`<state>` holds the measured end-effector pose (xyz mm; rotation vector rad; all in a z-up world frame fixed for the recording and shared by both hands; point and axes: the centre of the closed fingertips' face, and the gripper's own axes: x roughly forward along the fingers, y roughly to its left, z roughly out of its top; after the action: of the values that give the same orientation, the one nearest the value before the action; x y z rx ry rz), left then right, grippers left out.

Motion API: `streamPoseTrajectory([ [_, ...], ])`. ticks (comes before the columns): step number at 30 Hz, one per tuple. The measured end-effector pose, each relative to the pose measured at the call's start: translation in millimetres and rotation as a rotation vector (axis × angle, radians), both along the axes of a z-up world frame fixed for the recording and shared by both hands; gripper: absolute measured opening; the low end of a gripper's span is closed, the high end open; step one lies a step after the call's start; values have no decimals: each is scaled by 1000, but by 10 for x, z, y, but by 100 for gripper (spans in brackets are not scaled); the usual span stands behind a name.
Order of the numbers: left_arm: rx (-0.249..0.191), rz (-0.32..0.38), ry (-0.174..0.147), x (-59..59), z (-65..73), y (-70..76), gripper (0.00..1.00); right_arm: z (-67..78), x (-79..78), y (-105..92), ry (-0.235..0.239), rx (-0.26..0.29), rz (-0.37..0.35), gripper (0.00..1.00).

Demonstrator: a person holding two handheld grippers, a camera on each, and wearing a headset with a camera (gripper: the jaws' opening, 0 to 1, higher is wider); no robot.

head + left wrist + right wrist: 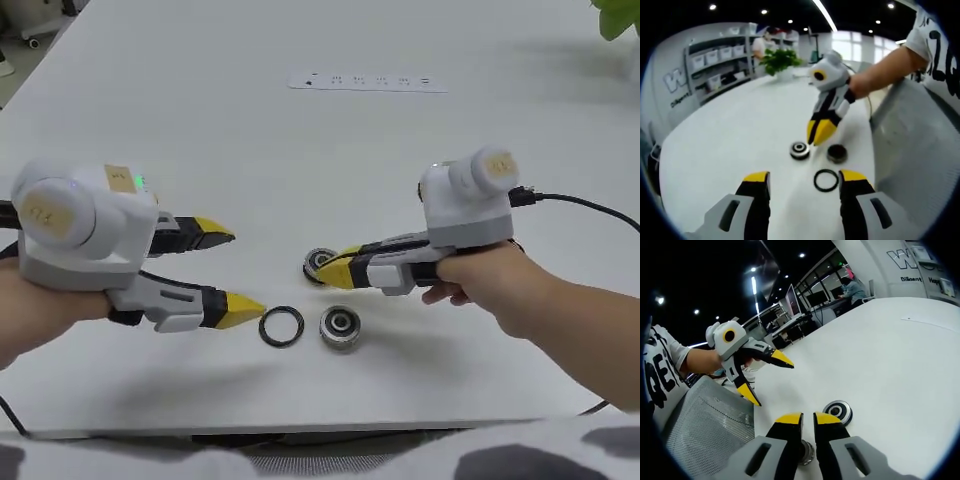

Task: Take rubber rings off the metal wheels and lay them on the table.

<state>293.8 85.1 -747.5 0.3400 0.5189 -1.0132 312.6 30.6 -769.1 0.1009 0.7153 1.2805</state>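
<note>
table (300, 150) white; wall lettering (914, 278) reads "Diligent" | your left gripper (247, 273) spread, empty | your right gripper (335, 275) closed on nothing, tips by one metal wheel (318, 262) | second wheel (340, 327) near front edge | loose rubber ring (281, 326) just beside it

Bright, even light; crisp head view.
Ceiling lights (825, 15) glare as strips and spots in both gripper views, whose edges bend strongly. Soft shadow lies on the white worktop (300, 150) under the left tongs (247, 272).

White table (200, 120), shelves with bins (715, 67), ceiling strip lights (824, 14)
</note>
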Motion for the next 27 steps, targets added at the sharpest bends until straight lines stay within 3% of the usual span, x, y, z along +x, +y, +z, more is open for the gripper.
streamPoseTrajectory([
  [10, -7, -1, -2, 123, 15, -62, 55, 88, 179, -127, -37, -1, -61, 9],
  [27, -11, -11, 5, 280, -40, -204, 52, -39, 280, -299, -114, -84, -54, 15],
])
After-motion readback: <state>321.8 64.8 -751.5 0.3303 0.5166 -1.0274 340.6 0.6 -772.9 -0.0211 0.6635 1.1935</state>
